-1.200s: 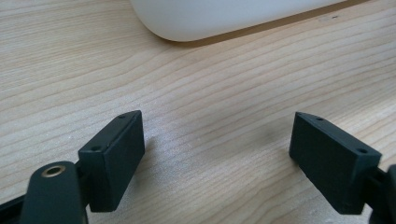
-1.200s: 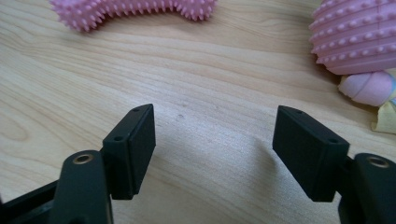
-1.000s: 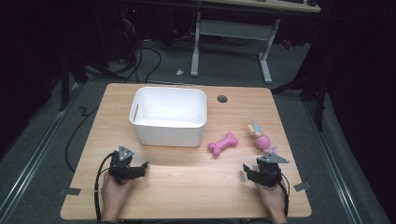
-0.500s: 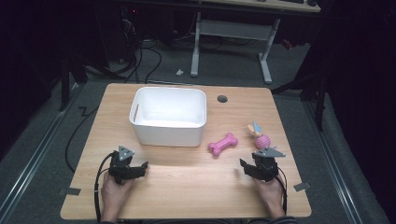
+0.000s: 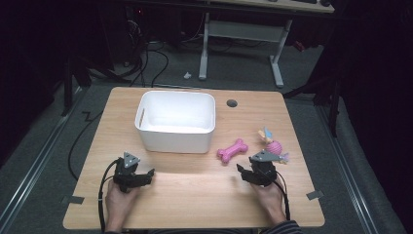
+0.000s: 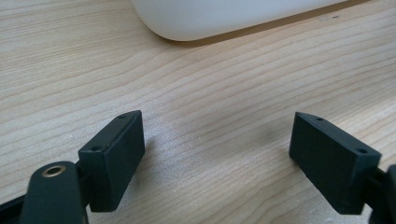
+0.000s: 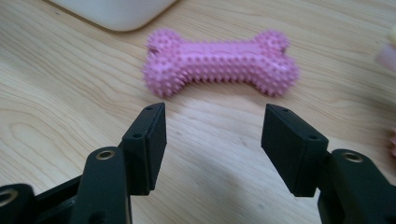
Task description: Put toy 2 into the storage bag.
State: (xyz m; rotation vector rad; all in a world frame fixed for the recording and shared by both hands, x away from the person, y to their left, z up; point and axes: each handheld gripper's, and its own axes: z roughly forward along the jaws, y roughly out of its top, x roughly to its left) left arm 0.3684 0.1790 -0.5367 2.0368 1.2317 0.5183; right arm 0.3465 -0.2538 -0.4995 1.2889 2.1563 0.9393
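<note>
A pink spiky bone toy lies flat on the wooden table, just right of the white bin. My right gripper sits low near the table, a short way in front of the bone and apart from it. In the right gripper view the bone lies crosswise just beyond the right gripper. Its jaws have just been closing a little and stand open, with bare wood between them. My left gripper rests at the front left, open over bare wood, facing the bin's rounded base.
A pink ball toy with pale rope ends lies right of the bone, close behind the right hand. A round cable hole sits at the table's back. The bin is empty. Dark floor, cables and desk legs lie beyond the table.
The right hand has shifted left and slightly forward, toward the bone. The left hand and the toys have not moved.
</note>
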